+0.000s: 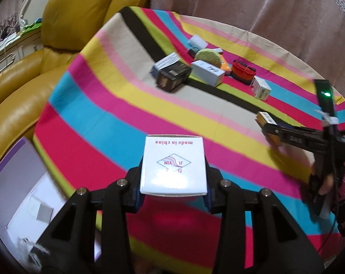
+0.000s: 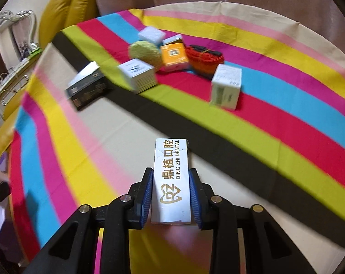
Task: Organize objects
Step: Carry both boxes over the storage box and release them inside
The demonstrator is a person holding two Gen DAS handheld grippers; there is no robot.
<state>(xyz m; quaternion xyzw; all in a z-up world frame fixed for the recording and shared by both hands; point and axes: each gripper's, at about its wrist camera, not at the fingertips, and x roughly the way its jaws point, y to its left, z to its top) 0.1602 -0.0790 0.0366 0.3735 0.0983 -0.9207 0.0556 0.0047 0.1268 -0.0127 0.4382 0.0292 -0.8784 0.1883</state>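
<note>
Both hands loaded. Left gripper (image 1: 173, 190) is clamped on a squarish white cardboard box (image 1: 173, 165); pads press its two side walls, and the box sticks out forward between the fingers, top face to the camera. Right gripper (image 2: 171, 197) is clamped on a narrow white carton (image 2: 171, 180), long axis running straight out along the fingers, blue pads on its long sides.

Key relation: a purple-and-white open storage box (image 1: 24, 182) sits low left in the left wrist view, off the edge of the striped multicolour tablecloth (image 1: 108, 105) beside the yellow leather sofa (image 1: 65, 22). My guess is that's the drop target, though motion blur makes its contents unreadable. It lies to the left of and below the left gripper, so the left hand is clearly nearer; the right gripper (image 1: 286, 134) shows at the right edge of that view, well apart from it.

Rest of the pile is far side of the cloth: dark grey box (image 2: 86, 86), white cube box (image 2: 138, 75), green round sponge (image 2: 145, 52), orange box (image 2: 174, 56), red-and-black bundle (image 2: 204, 60), upright white-green box (image 2: 227, 86).

Legible text: left box reads "made in china" and "JI YIN", upside down to the camera. Right carton reads "DING ZHI DENTAL", Chinese characters, gold "DZ" tooth logo.
</note>
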